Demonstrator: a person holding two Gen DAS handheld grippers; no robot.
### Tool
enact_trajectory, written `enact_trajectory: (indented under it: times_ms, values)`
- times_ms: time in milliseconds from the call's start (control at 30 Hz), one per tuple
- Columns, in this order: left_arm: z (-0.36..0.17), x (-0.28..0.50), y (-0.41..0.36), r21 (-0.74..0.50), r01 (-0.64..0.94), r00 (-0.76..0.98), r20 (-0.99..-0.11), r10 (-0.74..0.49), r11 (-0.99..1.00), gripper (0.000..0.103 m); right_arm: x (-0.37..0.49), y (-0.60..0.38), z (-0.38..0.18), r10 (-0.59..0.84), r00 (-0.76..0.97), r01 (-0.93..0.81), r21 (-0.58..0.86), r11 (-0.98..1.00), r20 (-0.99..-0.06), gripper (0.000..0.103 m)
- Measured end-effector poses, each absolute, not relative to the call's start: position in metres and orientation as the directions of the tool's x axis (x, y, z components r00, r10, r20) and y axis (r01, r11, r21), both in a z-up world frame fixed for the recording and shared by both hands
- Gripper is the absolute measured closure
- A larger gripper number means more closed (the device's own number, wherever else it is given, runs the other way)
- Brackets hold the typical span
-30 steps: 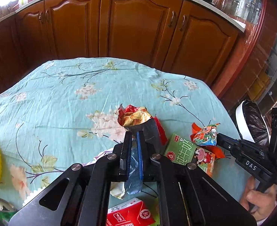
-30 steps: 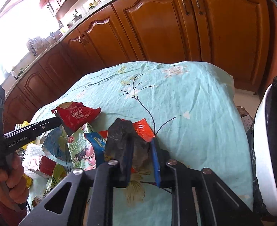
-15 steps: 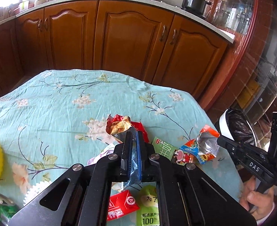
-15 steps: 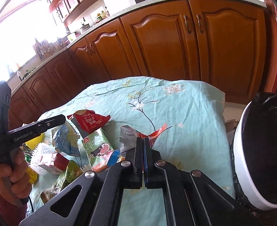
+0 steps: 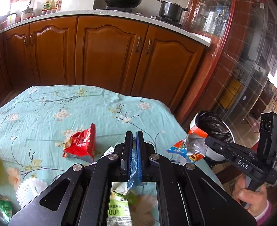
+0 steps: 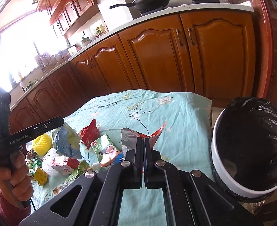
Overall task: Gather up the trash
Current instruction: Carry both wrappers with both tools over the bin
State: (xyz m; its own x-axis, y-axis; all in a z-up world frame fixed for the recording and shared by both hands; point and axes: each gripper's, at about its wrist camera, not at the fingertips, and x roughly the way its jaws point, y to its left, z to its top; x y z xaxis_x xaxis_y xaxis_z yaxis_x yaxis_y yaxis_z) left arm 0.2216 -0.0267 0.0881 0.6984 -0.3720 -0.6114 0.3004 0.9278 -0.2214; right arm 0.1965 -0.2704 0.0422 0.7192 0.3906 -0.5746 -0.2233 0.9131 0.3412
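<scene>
Left claw [image 5: 134,134] is clamped on a blue wrapper [image 5: 133,177]; right claw [image 6: 143,140] is pinched on a red-and-silver snack wrapper [image 6: 130,134] beside the black-lined bin [image 6: 249,146].

A pale turquoise floral tablecloth [image 5: 44,113], a red wrapper [image 5: 80,146], a yellow spiky ball [image 6: 42,144], a black-lined white bin [image 6: 221,171].

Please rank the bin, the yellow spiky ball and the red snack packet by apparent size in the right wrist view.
1. The bin, far the largest, though nearest the camera.
2. and 3. The yellow spiky ball and the red snack packet look alike; I would not rank them.
</scene>
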Motion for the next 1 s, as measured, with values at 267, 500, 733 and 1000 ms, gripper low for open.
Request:
enact_trajectory:
  times_ms: [267, 500, 733, 1000]
  values:
    - [0.098, 0.214, -0.065, -0.218, 0.374, 0.679, -0.598, -0.426, 0.902, 0.100, 0.178, -0.308, 0.051, 0.346, 0.755, -0.170, 0.343, 0.924, -0.557, 0.103]
    - [0.101, 0.208, -0.104, -0.212, 0.438, 0.650, -0.597, -0.471, 0.874, 0.100, 0.160, -0.345, 0.054, 0.298, 0.780, -0.110, 0.348, 0.931, -0.551, 0.103]
    - [0.103, 0.207, -0.147, -0.201, 0.491, 0.623, -0.598, -0.504, 0.847, 0.100, 0.147, -0.381, 0.055, 0.243, 0.802, -0.044, 0.352, 0.935, -0.546, 0.103]
    - [0.108, 0.214, -0.189, -0.192, 0.543, 0.601, -0.591, -0.538, 0.818, 0.100, 0.140, -0.416, 0.054, 0.196, 0.814, 0.015, 0.358, 0.934, -0.546, 0.103]
